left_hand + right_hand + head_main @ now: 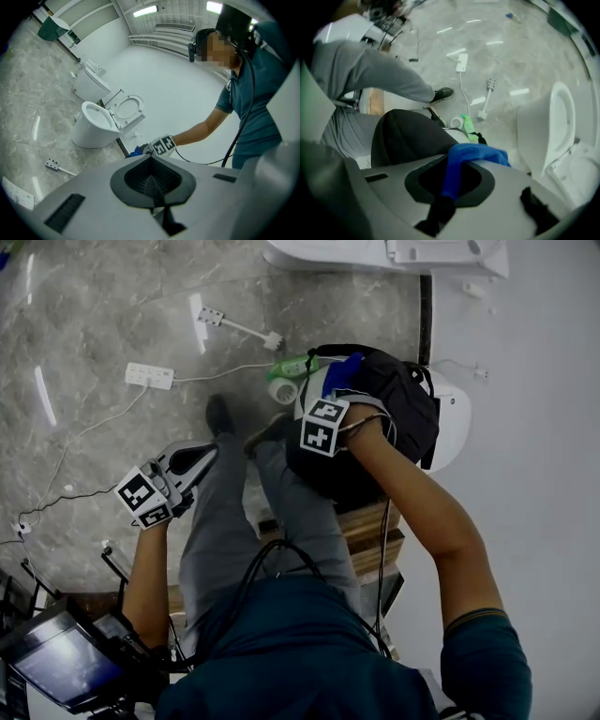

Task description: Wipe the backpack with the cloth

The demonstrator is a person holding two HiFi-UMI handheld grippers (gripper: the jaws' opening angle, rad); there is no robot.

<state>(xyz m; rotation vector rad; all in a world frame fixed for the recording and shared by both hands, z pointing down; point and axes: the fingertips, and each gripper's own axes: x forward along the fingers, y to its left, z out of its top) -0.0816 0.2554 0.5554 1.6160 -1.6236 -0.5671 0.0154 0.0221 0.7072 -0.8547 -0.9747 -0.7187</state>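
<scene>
Right tool (451, 183) clamps crumpled blue cloth (477, 154) over the black fabric backpack (408, 136), white ceramic toilet (548, 126) beyond (left tool (153, 182) closed, empty).

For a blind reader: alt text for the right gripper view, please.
The right gripper is shut on a crumpled blue cloth, with a rounded black fabric backpack just beyond it. Behind lie a grey marble floor, a white power strip, a green bottle and a white toilet.
</scene>
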